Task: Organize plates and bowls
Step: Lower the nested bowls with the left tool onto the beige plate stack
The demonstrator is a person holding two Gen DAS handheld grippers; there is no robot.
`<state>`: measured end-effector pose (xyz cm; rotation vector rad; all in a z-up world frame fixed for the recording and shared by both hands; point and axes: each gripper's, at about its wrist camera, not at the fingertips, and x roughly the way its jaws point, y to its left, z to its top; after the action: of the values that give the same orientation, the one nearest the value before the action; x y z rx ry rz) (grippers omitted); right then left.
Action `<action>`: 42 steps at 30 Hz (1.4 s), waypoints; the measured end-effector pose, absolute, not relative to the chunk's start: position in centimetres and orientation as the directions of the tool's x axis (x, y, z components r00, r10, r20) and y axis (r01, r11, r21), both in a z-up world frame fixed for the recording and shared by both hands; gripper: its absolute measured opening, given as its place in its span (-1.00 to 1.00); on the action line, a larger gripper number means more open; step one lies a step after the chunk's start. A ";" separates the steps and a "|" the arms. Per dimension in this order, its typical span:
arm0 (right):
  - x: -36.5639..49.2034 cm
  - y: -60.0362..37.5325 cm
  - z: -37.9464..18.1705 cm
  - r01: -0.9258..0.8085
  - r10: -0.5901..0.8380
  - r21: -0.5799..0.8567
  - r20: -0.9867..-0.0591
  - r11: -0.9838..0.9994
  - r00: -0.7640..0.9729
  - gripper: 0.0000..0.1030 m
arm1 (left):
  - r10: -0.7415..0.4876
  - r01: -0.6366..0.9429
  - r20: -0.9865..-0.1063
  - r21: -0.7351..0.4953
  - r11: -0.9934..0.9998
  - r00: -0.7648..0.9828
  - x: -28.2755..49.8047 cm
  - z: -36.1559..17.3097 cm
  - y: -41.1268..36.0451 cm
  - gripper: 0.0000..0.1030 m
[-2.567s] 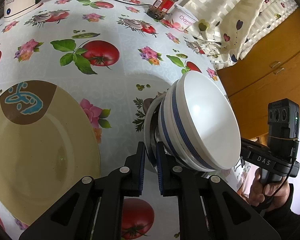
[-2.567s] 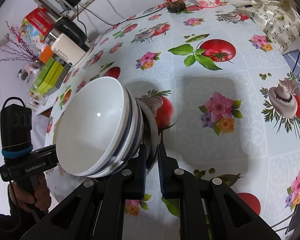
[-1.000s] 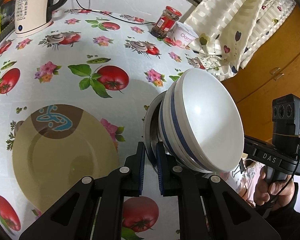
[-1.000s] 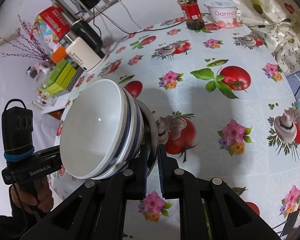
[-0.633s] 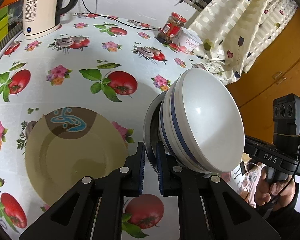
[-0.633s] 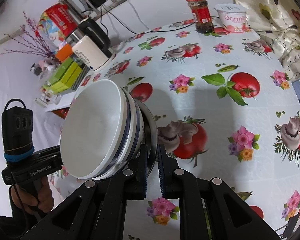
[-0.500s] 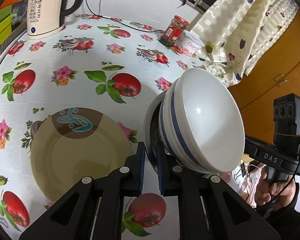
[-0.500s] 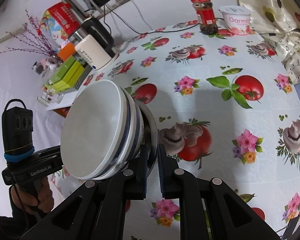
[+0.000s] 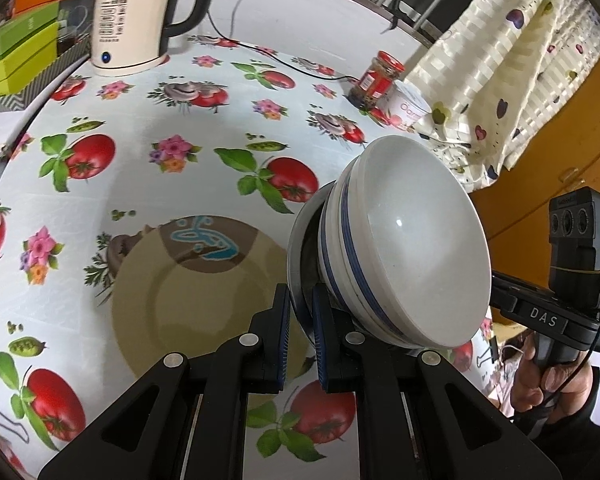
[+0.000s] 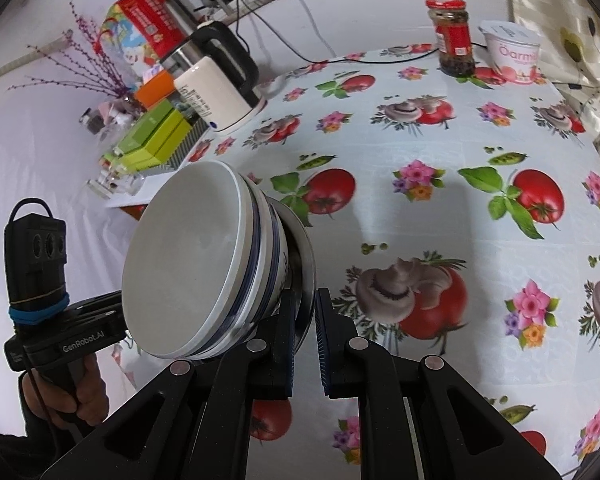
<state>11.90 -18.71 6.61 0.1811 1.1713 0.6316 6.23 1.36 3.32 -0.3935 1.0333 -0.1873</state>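
Above the counter (image 9: 204, 184), the left hand-held gripper (image 9: 300, 334) and right hand-held gripper (image 10: 305, 330) each clamp the metal plate's (image 9: 298, 248) rim; stacked bowls (image 9: 404, 248) ride on it. Best kept level, lowered evenly onto the tan plate (image 9: 188, 300).

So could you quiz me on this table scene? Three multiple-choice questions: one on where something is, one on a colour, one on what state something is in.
1. Where does the tan plate lie?
A. flat on the tablecloth
B. inside the kettle
C. on the curtain

2. What colour is the jar's lid?
A. green
B. red
C. black

3. How is the bowl stack held?
A. resting on the tan plate
B. lying loose on the table
C. its metal rim pinched by both grippers

Answers: 1 A, it sits flat on the printed cloth. 2 B, the cap is red. 3 C, the left gripper and right gripper each clamp the rim.
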 end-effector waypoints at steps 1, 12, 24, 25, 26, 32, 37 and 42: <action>11.9 -18.4 6.6 -0.373 0.551 0.449 -0.800 0.812 0.236 -0.78 | -0.331 -0.036 -0.797 -0.403 0.915 0.505 6.2 3.3 1.4 -0.78; 12.5 -15.2 5.9 -0.411 0.564 0.456 -0.803 0.789 0.192 -0.78 | -0.289 -0.101 -0.808 -0.391 0.915 0.513 5.1 2.9 4.1 -0.78; 12.8 -12.1 4.7 -0.445 0.566 0.458 -0.812 0.769 0.142 -0.78 | -0.252 -0.169 -0.821 -0.384 0.908 0.512 4.0 2.0 6.5 -0.78; 12.8 -11.8 4.6 -0.448 0.566 0.458 -0.813 0.768 0.138 -0.78 | -0.249 -0.176 -0.823 -0.384 0.907 0.511 3.9 1.9 6.8 -0.78; 12.8 -11.5 4.5 -0.453 0.565 0.457 -0.814 0.765 0.134 -0.78 | -0.246 -0.183 -0.824 -0.383 0.905 0.511 3.8 1.9 7.0 -0.78; 13.0 -10.1 3.9 -0.467 0.562 0.456 -0.819 0.758 0.113 -0.78 | -0.231 -0.209 -0.831 -0.378 0.902 0.506 3.5 1.5 8.0 -0.78; 13.1 -9.7 3.4 -0.467 0.559 0.457 -0.823 0.757 0.099 -0.78 | -0.225 -0.221 -0.837 -0.374 0.901 0.499 3.4 1.1 8.3 -0.78; 13.2 -9.3 2.9 -0.466 0.555 0.459 -0.828 0.756 0.086 -0.78 | -0.217 -0.233 -0.845 -0.366 0.901 0.489 3.4 0.7 8.5 -0.78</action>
<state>13.20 -9.33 2.94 0.0837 1.2751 0.7623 3.39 8.47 0.72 -0.4717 1.0706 0.0099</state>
